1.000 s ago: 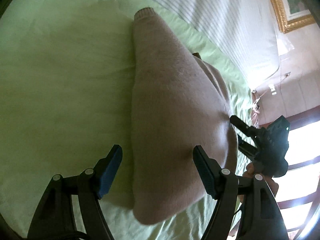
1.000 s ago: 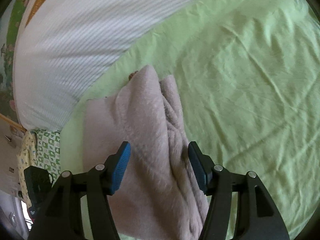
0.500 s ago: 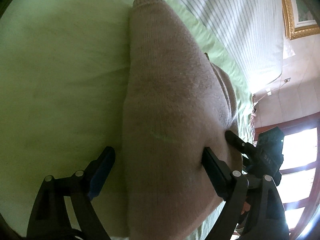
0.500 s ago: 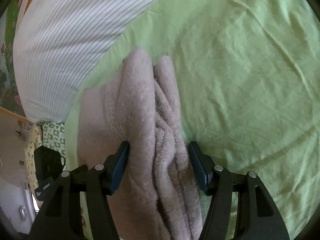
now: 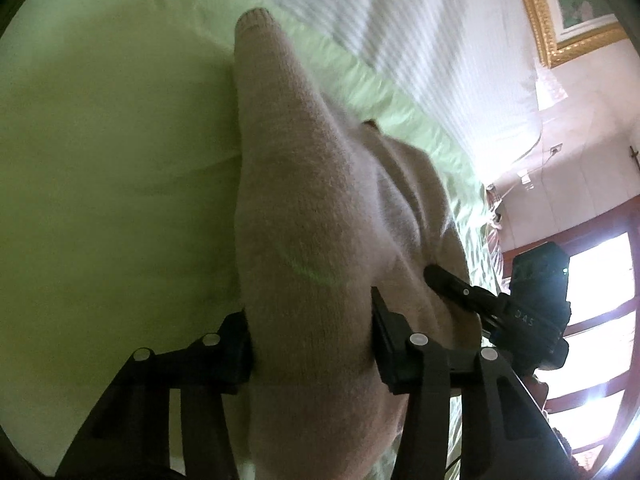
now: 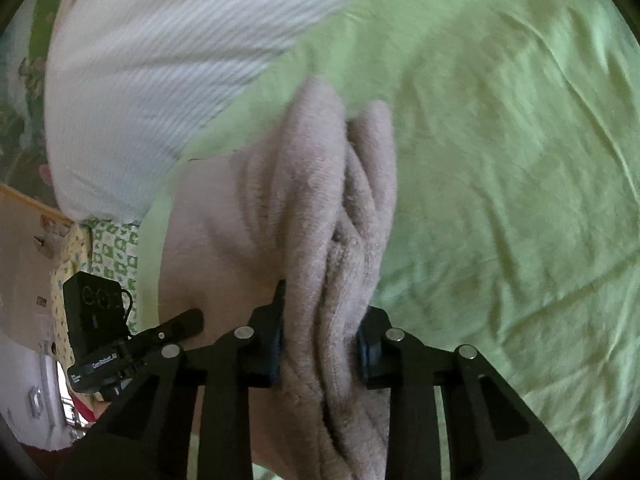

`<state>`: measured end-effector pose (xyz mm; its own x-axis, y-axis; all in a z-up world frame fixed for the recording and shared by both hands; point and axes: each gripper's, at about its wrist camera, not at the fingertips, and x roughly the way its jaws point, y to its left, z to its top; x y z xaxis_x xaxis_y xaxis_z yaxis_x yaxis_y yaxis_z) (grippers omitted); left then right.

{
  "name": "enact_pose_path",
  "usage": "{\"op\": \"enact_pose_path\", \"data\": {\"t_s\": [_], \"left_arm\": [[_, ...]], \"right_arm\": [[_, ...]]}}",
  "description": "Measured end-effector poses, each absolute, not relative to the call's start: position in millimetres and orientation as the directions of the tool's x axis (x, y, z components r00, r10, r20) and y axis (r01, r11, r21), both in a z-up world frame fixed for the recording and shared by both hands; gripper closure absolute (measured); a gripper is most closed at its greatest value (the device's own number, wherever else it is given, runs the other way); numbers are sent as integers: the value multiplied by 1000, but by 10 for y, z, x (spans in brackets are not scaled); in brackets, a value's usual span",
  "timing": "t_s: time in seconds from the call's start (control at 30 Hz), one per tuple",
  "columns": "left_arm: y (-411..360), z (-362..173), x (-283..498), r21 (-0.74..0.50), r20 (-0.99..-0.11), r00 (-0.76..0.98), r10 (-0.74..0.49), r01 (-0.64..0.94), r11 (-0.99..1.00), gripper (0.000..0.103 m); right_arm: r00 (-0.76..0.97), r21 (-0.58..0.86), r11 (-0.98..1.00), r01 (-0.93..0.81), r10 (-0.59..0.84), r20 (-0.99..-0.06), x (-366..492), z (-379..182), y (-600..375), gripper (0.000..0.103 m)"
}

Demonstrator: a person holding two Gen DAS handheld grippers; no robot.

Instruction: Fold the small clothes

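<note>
A pink knitted sweater (image 5: 304,208) lies on the green bed sheet (image 5: 100,160), its sleeve cuff pointing to the far side. My left gripper (image 5: 310,332) is shut on a thick fold of the sweater at its near edge. In the right wrist view the sweater (image 6: 320,200) is bunched into folds, and my right gripper (image 6: 320,340) is shut on that bunch. The right gripper (image 5: 472,292) also shows at the sweater's right side in the left wrist view; the left gripper (image 6: 160,336) shows at the left in the right wrist view.
A white striped pillow or cover (image 6: 160,60) lies along the far side of the sheet (image 6: 500,160). A gold-framed picture (image 5: 560,8) hangs on the wall, with a bright window (image 5: 592,300) at the right.
Both grippers have closed from open onto the sweater's near edge. The fabric between the right gripper's fingers has bunched up into folds.
</note>
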<state>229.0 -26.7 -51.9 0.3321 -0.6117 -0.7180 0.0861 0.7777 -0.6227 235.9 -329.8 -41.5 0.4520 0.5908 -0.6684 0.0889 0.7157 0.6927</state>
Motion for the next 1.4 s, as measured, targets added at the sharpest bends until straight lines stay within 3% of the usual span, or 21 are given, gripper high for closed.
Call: {"op": "enact_pose_path", "data": {"t_s": [0.53,1.0,1.4], "left_arm": [[1275,157,1481,-547,-713,532,-457,-16,837,55],[1647,-241,1201,-520,-761,490,-426,-67,852,54],[1812,-441,1169,-556,-761,464,-455,-104,825,40]], "right_arm": [[377,775,613,-155,761,-527,2377,-25,-1768,75],[271,753,638,-161,762,-588,2344,-360,-1230,75],[243,747,649,-147,755,-609,2338,-497,-1345,69]]}}
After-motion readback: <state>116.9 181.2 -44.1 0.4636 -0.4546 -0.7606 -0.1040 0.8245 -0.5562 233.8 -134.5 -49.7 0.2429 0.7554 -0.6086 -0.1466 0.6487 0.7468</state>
